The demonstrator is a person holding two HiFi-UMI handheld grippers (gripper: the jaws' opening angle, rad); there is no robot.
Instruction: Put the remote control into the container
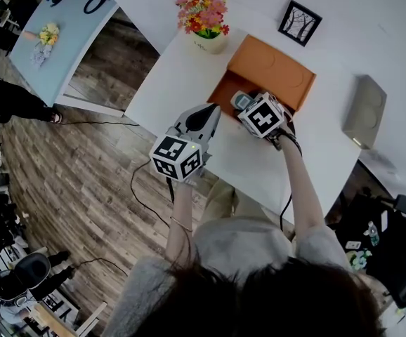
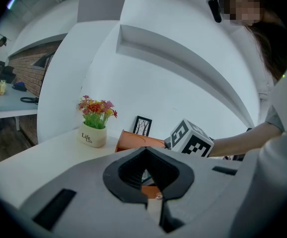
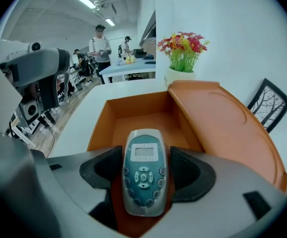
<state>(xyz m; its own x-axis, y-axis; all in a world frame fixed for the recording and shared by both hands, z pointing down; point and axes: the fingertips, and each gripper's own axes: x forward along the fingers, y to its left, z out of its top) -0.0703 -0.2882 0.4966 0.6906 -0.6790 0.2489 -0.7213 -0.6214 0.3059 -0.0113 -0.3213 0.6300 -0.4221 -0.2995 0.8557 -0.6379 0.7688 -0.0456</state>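
Note:
The remote control (image 3: pixel 143 157), grey with a teal face and a small screen, is clamped between the pads of my right gripper (image 3: pixel 144 168). It hangs over the near edge of the open orange container (image 3: pixel 133 105), whose lid (image 3: pixel 228 128) leans back to the right. From the head view the remote (image 1: pixel 241 101) and right gripper (image 1: pixel 251 105) are over the container (image 1: pixel 224 88) on the white table (image 1: pixel 168 83). My left gripper (image 1: pixel 206 116) hovers just left of the box, jaws together and holding nothing. Through its jaws (image 2: pixel 147 175) the orange container (image 2: pixel 133 142) shows ahead.
A white pot of flowers (image 1: pixel 206 21) stands behind the container, and a small framed picture (image 1: pixel 300 22) leans at the wall. A grey box (image 1: pixel 364 111) lies at the table's right. The table's left edge drops to wooden floor. People stand at a far table (image 3: pixel 128 63).

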